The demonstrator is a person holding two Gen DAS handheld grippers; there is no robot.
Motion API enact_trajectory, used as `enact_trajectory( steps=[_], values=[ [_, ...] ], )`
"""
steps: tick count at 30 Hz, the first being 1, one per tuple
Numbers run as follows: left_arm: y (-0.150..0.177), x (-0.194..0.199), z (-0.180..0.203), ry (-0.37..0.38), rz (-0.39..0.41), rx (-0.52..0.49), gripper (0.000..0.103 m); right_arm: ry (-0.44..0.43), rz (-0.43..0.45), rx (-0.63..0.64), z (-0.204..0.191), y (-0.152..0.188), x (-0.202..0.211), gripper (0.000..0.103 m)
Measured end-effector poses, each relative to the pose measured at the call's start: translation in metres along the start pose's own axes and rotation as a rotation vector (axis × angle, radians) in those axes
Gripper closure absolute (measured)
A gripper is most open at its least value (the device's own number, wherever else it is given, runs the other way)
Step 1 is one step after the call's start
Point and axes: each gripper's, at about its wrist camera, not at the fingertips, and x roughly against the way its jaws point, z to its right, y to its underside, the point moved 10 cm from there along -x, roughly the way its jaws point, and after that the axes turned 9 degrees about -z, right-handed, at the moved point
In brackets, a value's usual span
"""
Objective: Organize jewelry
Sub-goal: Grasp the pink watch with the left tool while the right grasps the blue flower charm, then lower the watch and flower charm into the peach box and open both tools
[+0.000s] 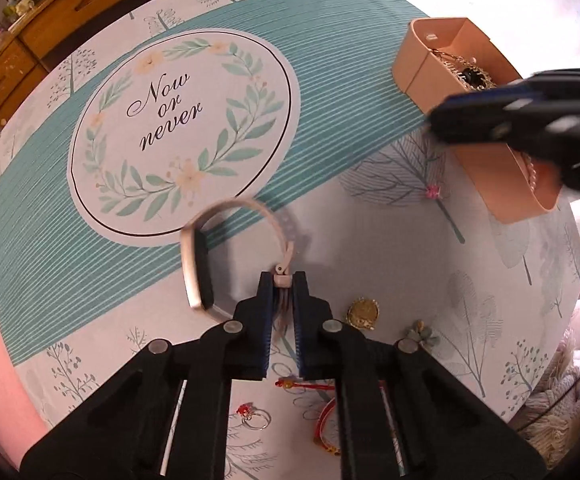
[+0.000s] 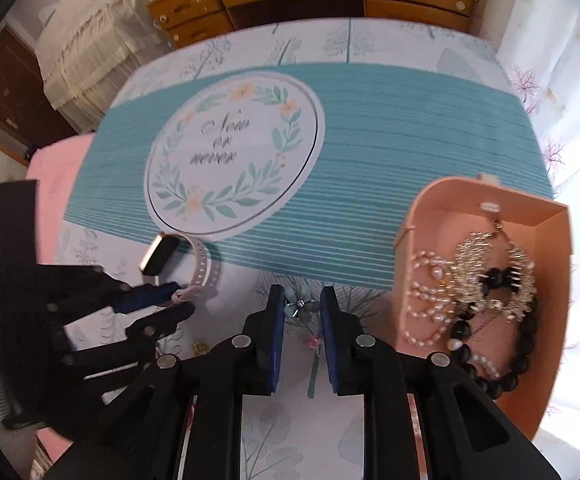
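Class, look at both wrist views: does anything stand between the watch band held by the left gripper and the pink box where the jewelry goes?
The left gripper is shut on the watch band. The right gripper, closed on a small flower piece, sits between it and the pink box; otherwise only bare tablecloth.

The table point(image 2: 370, 128) lies bare from 10 to 12 o'clock; the pink box point(image 2: 418, 240) blocks 2 o'clock, loose brooches point(image 1: 364, 312) crowd 5 o'clock
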Motion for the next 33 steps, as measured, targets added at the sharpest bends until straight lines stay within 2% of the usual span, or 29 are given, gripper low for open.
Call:
enact_trajectory(
  steps=[5, 11, 14, 19, 25, 33],
  values=[
    [-0.008, 0.018, 0.0, -0.018, 0.056, 0.012, 0.097, -0.025, 0.082, -0.058, 0.029, 0.012, 0.048, 0.086],
    [-0.029, 0.076, 0.028, -0.016, 0.166, -0.04, 0.097, -0.02, 0.149, -0.141, 0.09, 0.043, 0.1, 0.086],
    [-0.045, 0.104, 0.052, 0.003, 0.215, -0.08, 0.097, -0.024, 0.151, -0.177, 0.113, 0.061, 0.108, 0.086],
    [-0.073, 0.139, 0.101, 0.048, 0.266, -0.146, 0.097, -0.038, 0.111, -0.222, 0.134, 0.09, 0.093, 0.086],
    [-0.097, 0.131, 0.151, 0.129, 0.232, -0.156, 0.097, -0.08, 0.073, -0.287, 0.148, 0.112, 0.073, 0.085],
    [-0.117, 0.082, 0.187, 0.235, 0.125, -0.096, 0.097, -0.143, 0.033, -0.349, 0.153, 0.118, 0.052, 0.083]
  ],
)
